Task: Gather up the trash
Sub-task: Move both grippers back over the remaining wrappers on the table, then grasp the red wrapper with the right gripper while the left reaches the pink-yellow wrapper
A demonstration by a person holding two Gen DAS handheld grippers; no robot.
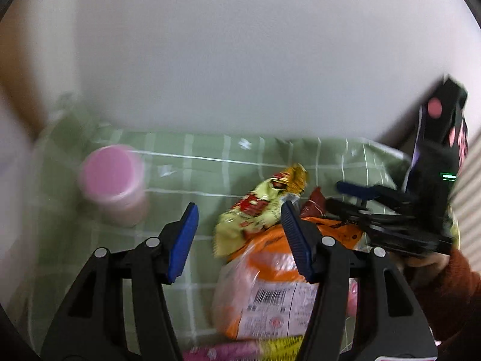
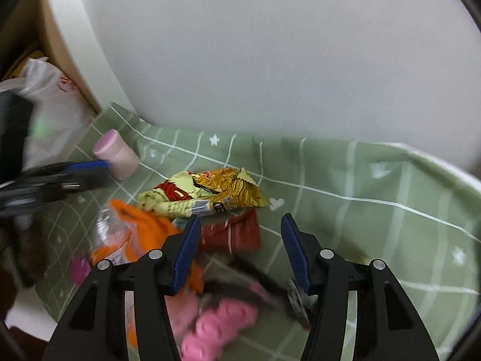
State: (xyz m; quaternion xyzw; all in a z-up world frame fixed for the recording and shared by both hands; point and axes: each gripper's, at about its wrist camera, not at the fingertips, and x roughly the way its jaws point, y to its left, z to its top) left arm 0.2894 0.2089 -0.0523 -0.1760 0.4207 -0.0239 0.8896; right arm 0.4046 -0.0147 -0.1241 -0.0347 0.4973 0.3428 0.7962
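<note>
Trash lies in a pile on a green checked cloth point(image 1: 192, 162) point(image 2: 360, 180). A yellow noodle wrapper point(image 1: 255, 207) point(image 2: 207, 192), an orange and white packet point(image 1: 270, 285) point(image 2: 135, 231), a red wrapper point(image 2: 237, 234) and a pink and black wrapper point(image 2: 228, 310) are there. My left gripper point(image 1: 240, 240) is open above the cloth, its right finger over the orange packet. My right gripper point(image 2: 239, 249) is open above the red wrapper. Each gripper shows in the other's view: the right point(image 1: 390, 210), the left point(image 2: 54, 180).
A pink cylindrical container point(image 1: 114, 183) point(image 2: 117, 153) stands at the cloth's far left. A white plastic bag point(image 2: 51, 108) sits beyond it by a white rounded edge point(image 2: 84, 45). A white wall point(image 1: 240, 45) backs the table. A pink and yellow packet point(image 1: 240, 350) lies near the front.
</note>
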